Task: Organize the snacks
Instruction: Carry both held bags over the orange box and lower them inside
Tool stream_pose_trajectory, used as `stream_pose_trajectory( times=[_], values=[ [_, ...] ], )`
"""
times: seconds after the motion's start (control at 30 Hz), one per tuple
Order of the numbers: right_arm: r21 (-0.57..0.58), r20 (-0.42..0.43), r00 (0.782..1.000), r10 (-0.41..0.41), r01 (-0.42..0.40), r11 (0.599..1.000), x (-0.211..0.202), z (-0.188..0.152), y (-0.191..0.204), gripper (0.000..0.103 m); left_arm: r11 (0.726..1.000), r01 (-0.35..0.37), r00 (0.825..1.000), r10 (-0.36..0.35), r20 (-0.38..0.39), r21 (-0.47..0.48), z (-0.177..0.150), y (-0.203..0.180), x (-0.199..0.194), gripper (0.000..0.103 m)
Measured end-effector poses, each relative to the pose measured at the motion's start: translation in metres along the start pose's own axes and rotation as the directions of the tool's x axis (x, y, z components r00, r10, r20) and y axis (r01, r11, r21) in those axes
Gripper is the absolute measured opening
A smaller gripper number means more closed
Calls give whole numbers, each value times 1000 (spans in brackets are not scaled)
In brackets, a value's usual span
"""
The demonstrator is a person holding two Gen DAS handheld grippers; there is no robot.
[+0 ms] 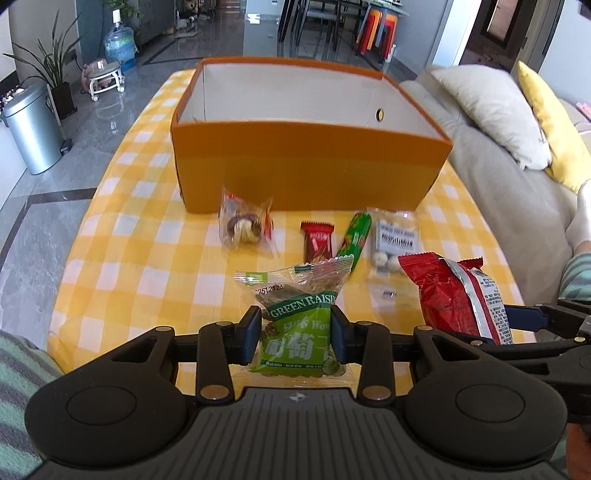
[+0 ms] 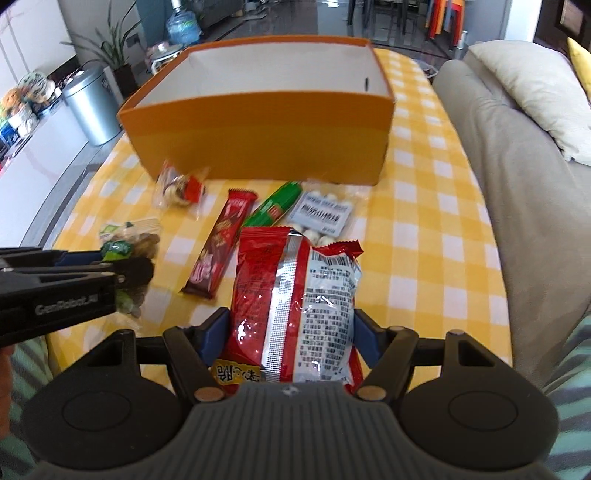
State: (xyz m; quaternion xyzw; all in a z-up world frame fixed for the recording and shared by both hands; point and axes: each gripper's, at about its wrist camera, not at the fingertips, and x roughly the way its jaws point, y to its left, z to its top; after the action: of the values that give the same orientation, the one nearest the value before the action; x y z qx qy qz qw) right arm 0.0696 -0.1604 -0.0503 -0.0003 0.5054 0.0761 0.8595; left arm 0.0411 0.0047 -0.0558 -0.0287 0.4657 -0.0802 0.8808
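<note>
Raisin packet (image 1: 295, 325) in left claw (image 1: 295, 332)

A yellow-and-white checked tablecloth (image 1: 147, 206) covers the table. On the floor to the left stands a metal pedal bin (image 1: 31, 127), with a potted plant (image 1: 55, 74) behind it and a blue water jug (image 1: 120, 40) further back beside a small wheeled stool (image 1: 105, 75). To the right sits a grey sofa (image 1: 491, 177) carrying a cream cushion (image 1: 491, 107) and a yellow cushion (image 1: 554, 122). Stacked coloured plastic stools (image 1: 380, 26) stand in the far background on the glossy tiled floor (image 1: 48, 229). Soft toys (image 2: 26, 96) line a white cabinet (image 2: 40, 147) at the left.
</note>
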Motion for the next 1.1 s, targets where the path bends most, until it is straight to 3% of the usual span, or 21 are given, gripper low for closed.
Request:
stream_pose_trajectory(
  times=[0.27,0.63,0.93,1.1],
  values=[
    [28,61,998,6,-7,1000,-8,18,-9,68,999,28,997,-30,71,22,24,-9,-10,43],
    [-35,164,986,23,-17,999,-22,67,-14,68,996,58,987,-67,144,64,77,-12,-16,43],
    [-63,195,978,73,-62,996,-25,135,-20,68,993,79,987,-90,136,83,142,-7,-5,43],
    [-56,193,978,82,-73,996,-14,174,-29,68,991,111,991,-116,69,68,177,0,22,42]
  ],
)
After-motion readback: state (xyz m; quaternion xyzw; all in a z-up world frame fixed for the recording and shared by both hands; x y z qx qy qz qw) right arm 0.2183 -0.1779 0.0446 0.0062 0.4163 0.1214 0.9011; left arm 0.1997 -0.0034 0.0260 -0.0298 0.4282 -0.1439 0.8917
